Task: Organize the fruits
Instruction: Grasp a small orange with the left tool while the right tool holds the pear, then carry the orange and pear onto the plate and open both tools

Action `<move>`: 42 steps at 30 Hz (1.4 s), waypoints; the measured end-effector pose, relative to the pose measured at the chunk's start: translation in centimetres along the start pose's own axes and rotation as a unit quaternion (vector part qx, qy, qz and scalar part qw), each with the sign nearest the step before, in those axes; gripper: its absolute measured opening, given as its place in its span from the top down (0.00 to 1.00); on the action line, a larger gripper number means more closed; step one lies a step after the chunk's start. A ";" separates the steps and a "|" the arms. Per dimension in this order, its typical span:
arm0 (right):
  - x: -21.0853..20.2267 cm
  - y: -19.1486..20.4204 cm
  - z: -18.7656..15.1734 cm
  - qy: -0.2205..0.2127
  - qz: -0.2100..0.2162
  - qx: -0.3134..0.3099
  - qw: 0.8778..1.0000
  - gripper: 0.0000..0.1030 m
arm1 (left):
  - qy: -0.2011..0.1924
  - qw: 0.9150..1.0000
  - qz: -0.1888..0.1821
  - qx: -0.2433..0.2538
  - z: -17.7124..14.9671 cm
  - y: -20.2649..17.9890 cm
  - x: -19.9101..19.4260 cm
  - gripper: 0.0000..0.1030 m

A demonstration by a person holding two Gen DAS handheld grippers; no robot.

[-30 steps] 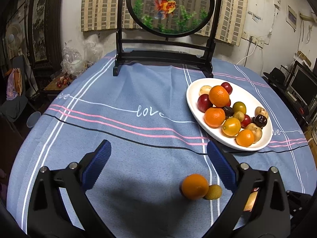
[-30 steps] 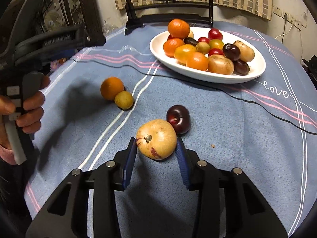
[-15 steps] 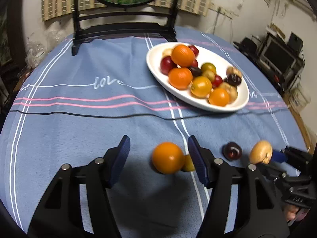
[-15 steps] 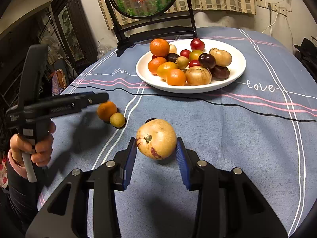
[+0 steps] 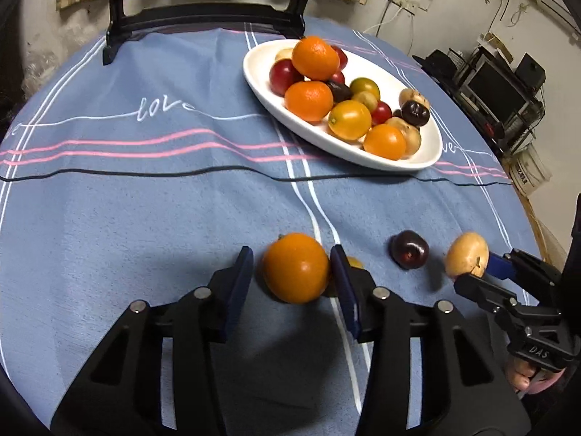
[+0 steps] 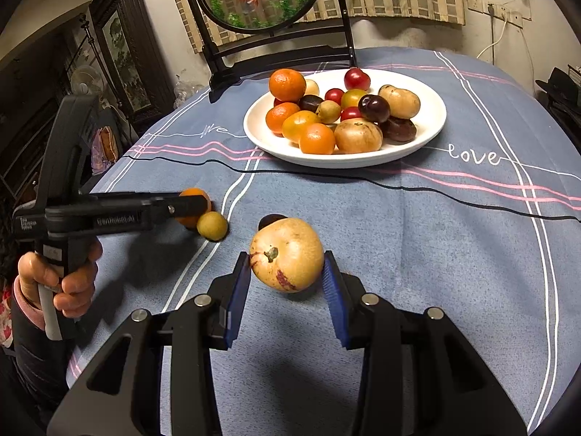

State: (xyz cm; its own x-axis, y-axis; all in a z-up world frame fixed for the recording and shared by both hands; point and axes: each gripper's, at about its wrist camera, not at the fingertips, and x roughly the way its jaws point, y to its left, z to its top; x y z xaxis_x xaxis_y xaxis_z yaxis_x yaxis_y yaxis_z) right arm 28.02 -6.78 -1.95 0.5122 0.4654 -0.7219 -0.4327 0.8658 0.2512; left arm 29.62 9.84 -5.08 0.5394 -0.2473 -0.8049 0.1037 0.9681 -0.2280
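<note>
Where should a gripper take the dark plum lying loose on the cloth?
Grip the dark plum across its round middle, coming from above with the fingers on either side. It is small and smooth, so pads need its widest girth. The right gripper, holding the tan fruit, is close beside it.

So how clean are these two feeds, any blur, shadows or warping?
Left wrist view: sharp, fisheye bends the blue striped tablecloth; dark shadow beneath the round orange mandarin. Right wrist view: sharp too, black vignette corners, shadow under the tan speckled fruit.
</note>
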 end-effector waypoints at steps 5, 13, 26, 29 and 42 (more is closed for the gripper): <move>0.0 0.0 0.0 0.000 -0.002 0.000 1.000 0.61 | -0.003 1.000 0.007 0.007 -0.4 -0.3 -0.2 0.57; 0.1 -0.1 -0.1 0.001 -0.004 0.000 1.000 0.61 | -0.008 1.000 0.011 0.015 -0.5 -0.7 -0.2 0.62; -0.2 -0.3 -0.2 -0.012 -0.006 0.004 1.000 0.61 | -0.025 0.999 0.027 0.023 -0.5 -0.9 -0.4 0.62; -0.3 -0.3 -0.2 -0.015 -0.008 0.006 1.000 0.61 | -0.036 0.999 0.031 0.023 -0.5 -0.8 -0.7 0.62; -1.3 -0.3 -0.2 -0.047 -0.016 0.000 0.999 0.61 | -0.093 0.995 0.016 0.030 -0.7 -2.0 -2.8 0.62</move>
State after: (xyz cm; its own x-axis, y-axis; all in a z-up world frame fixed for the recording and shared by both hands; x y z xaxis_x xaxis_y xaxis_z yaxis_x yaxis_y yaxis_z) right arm 27.37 -7.64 -1.19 0.5931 0.4532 -0.6655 -0.4157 0.8802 0.2289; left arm 27.32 8.58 -2.70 0.6886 -0.2096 -0.6942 0.1298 0.9775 -0.1663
